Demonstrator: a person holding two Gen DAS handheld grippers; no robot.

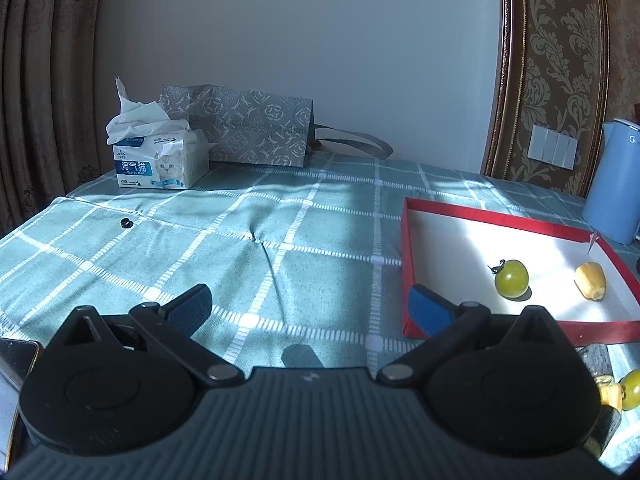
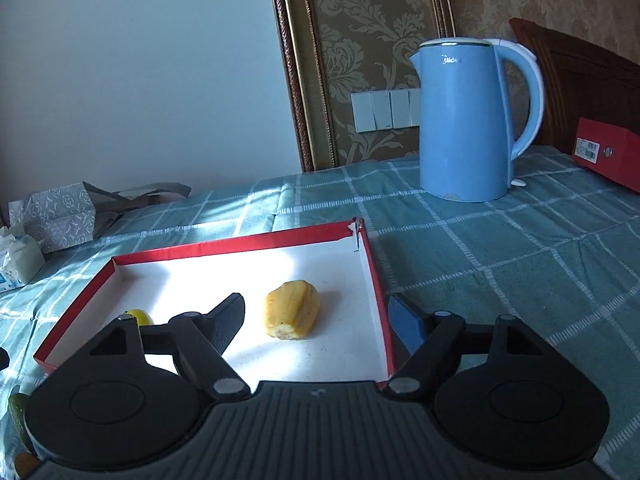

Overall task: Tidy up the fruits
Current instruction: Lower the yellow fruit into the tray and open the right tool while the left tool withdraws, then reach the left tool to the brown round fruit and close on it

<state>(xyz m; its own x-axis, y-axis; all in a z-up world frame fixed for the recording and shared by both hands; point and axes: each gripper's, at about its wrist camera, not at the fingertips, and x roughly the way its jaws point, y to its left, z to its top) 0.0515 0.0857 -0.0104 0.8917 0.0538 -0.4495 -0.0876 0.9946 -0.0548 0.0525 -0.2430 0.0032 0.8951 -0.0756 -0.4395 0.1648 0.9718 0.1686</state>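
Note:
A shallow red-rimmed white tray (image 1: 496,218) (image 2: 224,249) lies on the checked tablecloth. In it sit a green tomato (image 1: 511,278) and a yellow fruit piece (image 1: 590,280) (image 2: 292,310); the tomato peeks out behind my right gripper's left finger (image 2: 140,316). My left gripper (image 1: 312,304) is open and empty, low over the cloth left of the tray, its right fingertip over the tray's near-left corner. My right gripper (image 2: 318,320) is open and empty, just behind the yellow piece, its right finger outside the tray's right wall. More fruit lies outside the tray at the left wrist view's lower right (image 1: 632,390).
A tissue box (image 1: 160,160) and a patterned paper bag (image 1: 256,132) stand at the back left. A blue kettle (image 2: 468,120) stands behind the tray, a red box (image 2: 608,156) at the far right. Green fruit (image 2: 18,412) lies by the tray's near-left.

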